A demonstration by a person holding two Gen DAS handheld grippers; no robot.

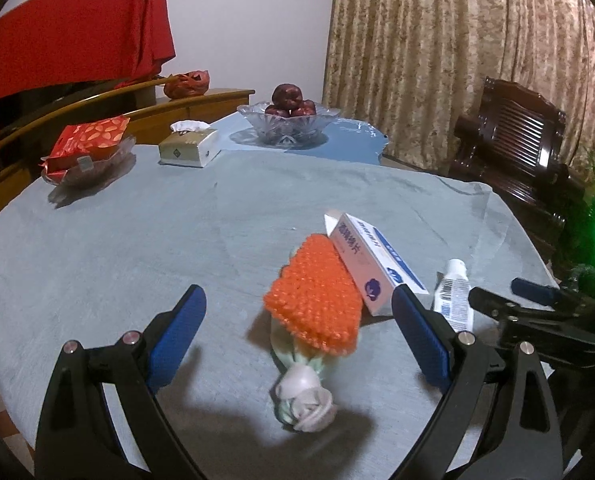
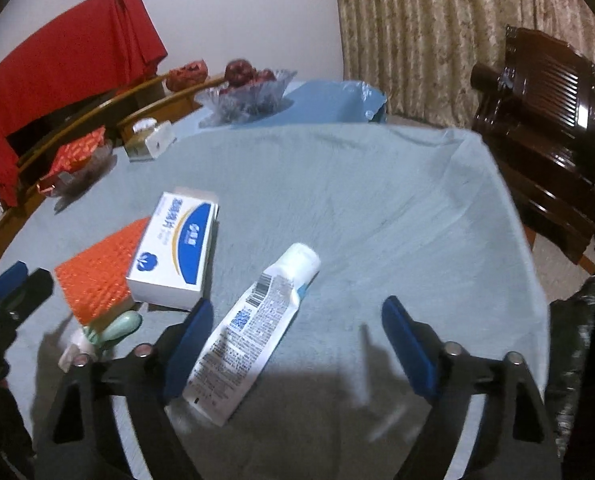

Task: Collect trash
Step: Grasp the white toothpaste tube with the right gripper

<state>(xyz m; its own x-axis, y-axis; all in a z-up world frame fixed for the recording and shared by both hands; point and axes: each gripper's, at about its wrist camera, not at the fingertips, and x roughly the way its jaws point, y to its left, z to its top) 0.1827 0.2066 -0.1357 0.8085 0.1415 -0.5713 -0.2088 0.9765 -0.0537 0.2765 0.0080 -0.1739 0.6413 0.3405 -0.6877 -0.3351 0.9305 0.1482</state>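
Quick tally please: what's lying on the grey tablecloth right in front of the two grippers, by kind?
Orange knitted scrubber with pale handle: 1
White and blue cardboard box: 1
White squeeze tube with printed label: 1
Total: 3

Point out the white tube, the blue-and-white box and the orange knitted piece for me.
white tube (image 2: 243,332), right wrist view, printed middle.
blue-and-white box (image 2: 177,248), right wrist view, top face.
orange knitted piece (image 1: 313,300), left wrist view, centre.
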